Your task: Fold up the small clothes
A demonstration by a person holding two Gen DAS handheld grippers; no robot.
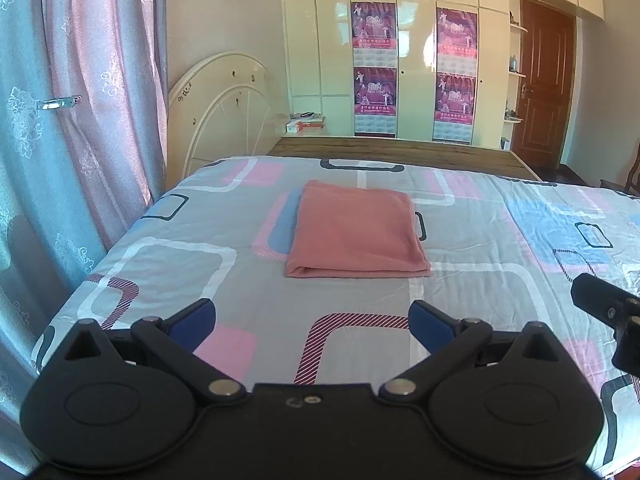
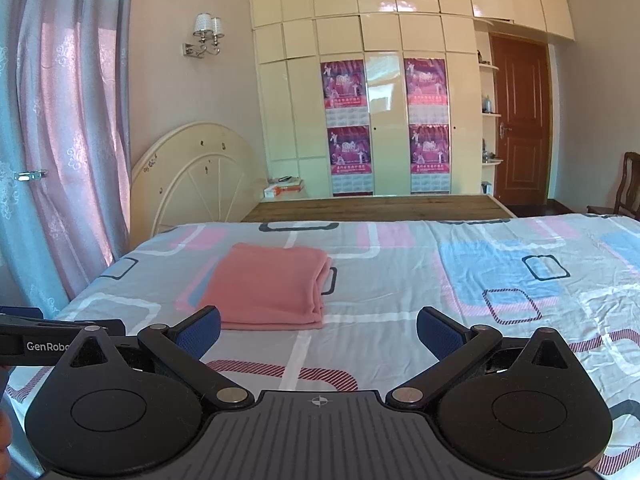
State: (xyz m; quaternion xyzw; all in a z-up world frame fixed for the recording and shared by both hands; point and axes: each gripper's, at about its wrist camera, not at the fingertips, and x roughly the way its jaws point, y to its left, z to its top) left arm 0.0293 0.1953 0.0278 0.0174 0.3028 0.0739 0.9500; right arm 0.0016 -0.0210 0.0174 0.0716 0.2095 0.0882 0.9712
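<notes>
A pink cloth (image 1: pixel 356 232) lies folded into a neat rectangle on the patterned bed sheet (image 1: pixel 160 272). It also shows in the right wrist view (image 2: pixel 272 284), left of centre. My left gripper (image 1: pixel 312 322) is open and empty, held above the sheet a short way in front of the cloth. My right gripper (image 2: pixel 318 332) is open and empty, in front of and to the right of the cloth. The right gripper's body shows at the right edge of the left wrist view (image 1: pixel 612 308). The left gripper's body shows at the left edge of the right wrist view (image 2: pixel 48 336).
Pink and blue curtains (image 1: pixel 80 120) hang close along the bed's left side. A cream headboard (image 1: pixel 224 108), a wooden board (image 1: pixel 392 152) and cream wardrobes (image 1: pixel 400 60) stand beyond the bed. A brown door (image 2: pixel 520 120) and a chair (image 2: pixel 628 188) are at the right.
</notes>
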